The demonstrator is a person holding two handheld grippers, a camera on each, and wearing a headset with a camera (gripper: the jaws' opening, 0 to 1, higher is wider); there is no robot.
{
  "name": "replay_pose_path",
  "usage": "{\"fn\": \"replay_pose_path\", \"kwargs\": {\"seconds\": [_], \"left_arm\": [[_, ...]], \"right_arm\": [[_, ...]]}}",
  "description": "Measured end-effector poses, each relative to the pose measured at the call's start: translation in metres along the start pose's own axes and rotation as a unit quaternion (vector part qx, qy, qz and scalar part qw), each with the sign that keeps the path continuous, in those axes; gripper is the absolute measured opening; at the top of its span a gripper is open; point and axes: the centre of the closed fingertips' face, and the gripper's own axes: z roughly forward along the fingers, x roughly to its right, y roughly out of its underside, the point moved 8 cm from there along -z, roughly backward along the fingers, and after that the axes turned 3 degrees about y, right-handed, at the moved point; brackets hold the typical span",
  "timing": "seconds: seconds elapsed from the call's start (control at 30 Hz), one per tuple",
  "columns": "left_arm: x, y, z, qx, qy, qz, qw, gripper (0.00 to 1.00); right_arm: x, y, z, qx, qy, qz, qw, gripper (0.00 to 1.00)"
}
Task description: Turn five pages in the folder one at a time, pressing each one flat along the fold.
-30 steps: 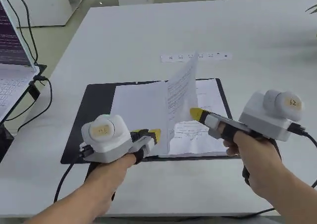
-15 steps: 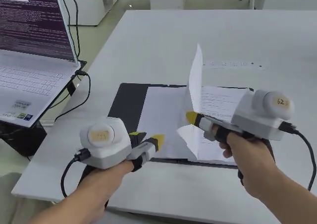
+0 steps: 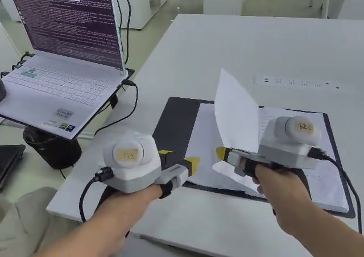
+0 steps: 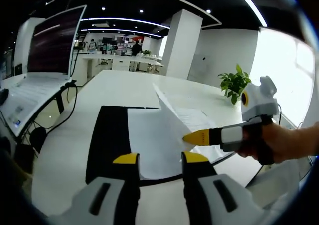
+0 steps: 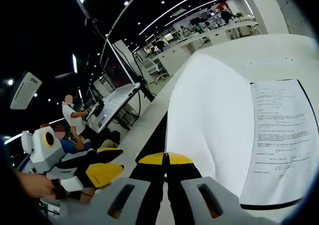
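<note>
Right gripper had its jaws pressed together on the lower edge of the page, and its own view showed the same, tips closed on the white sheet. The folder lay open and flat on the white surface, black cover showing on its left side. The headset had swung left over the last second, so the laptop beside the surface came much further into the head view; that was the camera, not the things. The real change was the page. A second ago it stood almost upright at the fold with print facing us, half a second ago it was nearly edge-on, and now its blank back faced us and it leaned over the left half. The right gripper had carried across with it, from over the printed sheet to over the blank left-hand sheet. The page was not yet down, still lifted clear of the sheet under it. Left gripper stayed where it was, at the folder's near left edge, jaws spread and holding nothing. Its own view showed the gap between the tips, with the right gripper just ahead pinching the raised page. A power strip lay on the surface beyond the folder.
</note>
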Motion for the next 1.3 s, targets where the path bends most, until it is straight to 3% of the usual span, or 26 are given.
{"fn": "replay_pose_path", "kwargs": {"seconds": [0.37, 0.73, 0.97, 1.07, 1.3], "left_arm": [[-0.023, 0.011, -0.014, -0.030, -0.019, 0.015, 0.9993, 0.32], [-0.034, 0.020, -0.013, -0.050, -0.030, 0.010, 0.9983, 0.31], [-0.033, 0.023, -0.008, -0.058, -0.028, 0.014, 0.9978, 0.31], [-0.034, 0.024, -0.005, -0.063, -0.029, 0.016, 0.9975, 0.31], [-0.036, 0.027, 0.004, -0.075, -0.029, 0.024, 0.9965, 0.31]], "right_arm": [[-0.003, 0.028, 0.044, -0.070, 0.025, -0.042, 0.9964, 0.00], [-0.002, 0.048, 0.074, -0.093, 0.019, -0.042, 0.9946, 0.00], [-0.009, 0.050, 0.073, -0.098, 0.003, -0.030, 0.9947, 0.06], [-0.010, 0.054, 0.074, -0.100, -0.018, -0.022, 0.9946, 0.07], [-0.016, 0.051, 0.059, -0.077, -0.054, -0.010, 0.9955, 0.14]]}}
